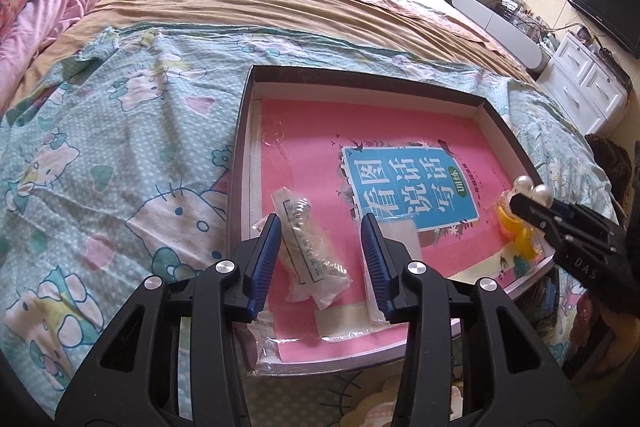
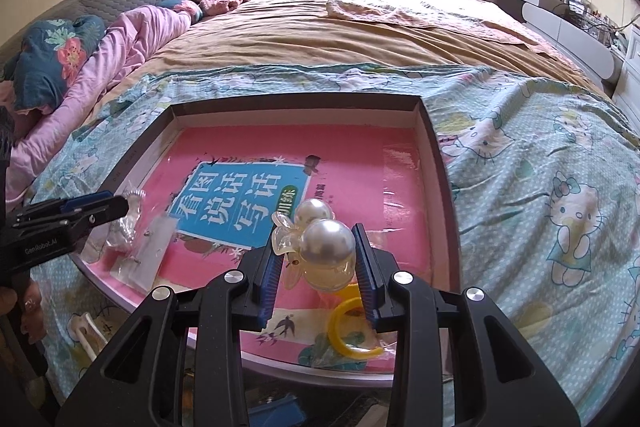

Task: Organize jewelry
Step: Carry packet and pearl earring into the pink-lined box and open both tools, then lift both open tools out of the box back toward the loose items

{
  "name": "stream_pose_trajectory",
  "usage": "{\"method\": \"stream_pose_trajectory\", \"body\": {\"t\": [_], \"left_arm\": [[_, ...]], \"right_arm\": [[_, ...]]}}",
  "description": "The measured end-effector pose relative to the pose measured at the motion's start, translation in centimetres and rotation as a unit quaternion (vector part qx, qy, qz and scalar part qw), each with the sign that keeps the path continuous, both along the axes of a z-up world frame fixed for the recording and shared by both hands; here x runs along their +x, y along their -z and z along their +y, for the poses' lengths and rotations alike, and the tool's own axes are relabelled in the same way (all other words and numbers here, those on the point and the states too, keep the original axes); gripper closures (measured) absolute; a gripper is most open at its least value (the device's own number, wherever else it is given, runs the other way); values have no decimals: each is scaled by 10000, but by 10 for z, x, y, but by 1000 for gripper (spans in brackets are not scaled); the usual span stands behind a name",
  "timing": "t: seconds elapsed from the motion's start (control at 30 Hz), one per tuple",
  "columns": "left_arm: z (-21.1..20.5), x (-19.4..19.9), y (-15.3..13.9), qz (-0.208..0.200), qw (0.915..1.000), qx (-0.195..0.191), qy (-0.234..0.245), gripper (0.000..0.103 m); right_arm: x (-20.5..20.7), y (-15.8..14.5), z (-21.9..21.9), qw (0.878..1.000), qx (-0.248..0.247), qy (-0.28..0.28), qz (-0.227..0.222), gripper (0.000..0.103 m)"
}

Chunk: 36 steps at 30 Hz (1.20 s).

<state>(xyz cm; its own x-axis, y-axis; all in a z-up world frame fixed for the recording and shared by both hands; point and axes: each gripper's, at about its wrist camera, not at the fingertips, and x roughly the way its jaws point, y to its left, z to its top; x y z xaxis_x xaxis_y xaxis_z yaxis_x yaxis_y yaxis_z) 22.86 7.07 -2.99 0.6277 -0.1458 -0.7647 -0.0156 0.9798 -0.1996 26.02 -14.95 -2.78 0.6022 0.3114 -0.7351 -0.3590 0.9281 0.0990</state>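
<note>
A shallow dark-rimmed box [image 1: 496, 115] lies on the bed with a pink book [image 1: 312, 131] in its bottom. My left gripper [image 1: 320, 239] is open, its blue fingers on either side of a small clear bag of jewelry [image 1: 308, 251], which lies in the box. My right gripper [image 2: 316, 259] is shut on a pearl hair ornament [image 2: 326, 243] with two big pearls, held just above the box's near edge. A yellow ring-shaped piece [image 2: 348, 331] lies under it. In the left wrist view the right gripper [image 1: 536, 207] shows at the right with the pearls [image 1: 534, 187].
The box [image 2: 440, 155] rests on a Hello Kitty sheet [image 1: 120, 167] over a tan blanket. A flat clear packet [image 2: 148, 259] lies in the box by the left gripper [image 2: 100, 207]. Pillows and clothes sit at the bed's far side; white drawers [image 1: 588, 83] stand at right.
</note>
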Motion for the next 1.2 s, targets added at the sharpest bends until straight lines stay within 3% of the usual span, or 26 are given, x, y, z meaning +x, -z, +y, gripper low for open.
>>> {"method": "stream_pose_trajectory", "body": {"t": [0.13, 0.23, 0.33, 0.4, 0.47, 0.53, 0.63, 0.77, 1.2], "left_arm": [[2, -3, -9, -48, 10000, -14, -37, 55], [4, -6, -14, -64, 10000, -29, -69, 46], [4, -9, -20, -80, 9999, -16, -88, 41], [4, -12, -26, -119, 9999, -28, -85, 36], [4, -15, -31, -143, 9998, -67, -74, 29], [4, -19, -38, -208, 9997, -59, -68, 17], [1, -25, -45, -292, 9995, -11, -80, 10], [-1, -29, -50, -269, 9996, 87, -92, 10], [10, -48, -68, -451, 9986, 93, -276, 10]], "right_arm": [[-3, 0, 3, 10000, -10, -44, 26, 69], [-7, -3, 0, 10000, 69, 4, 2, 59], [-10, -6, -2, 10000, 92, 15, -18, 56], [-13, -9, -5, 9999, 153, 36, -35, 51], [-18, -14, -8, 9996, 246, 87, -87, 38], [-23, -19, -11, 9993, 333, 110, -142, 32], [-29, -24, -13, 9991, 377, 115, -178, 24], [-39, -28, -17, 9987, 444, 119, -218, 17], [-57, -44, -24, 9976, 574, 103, -366, 13]]}}
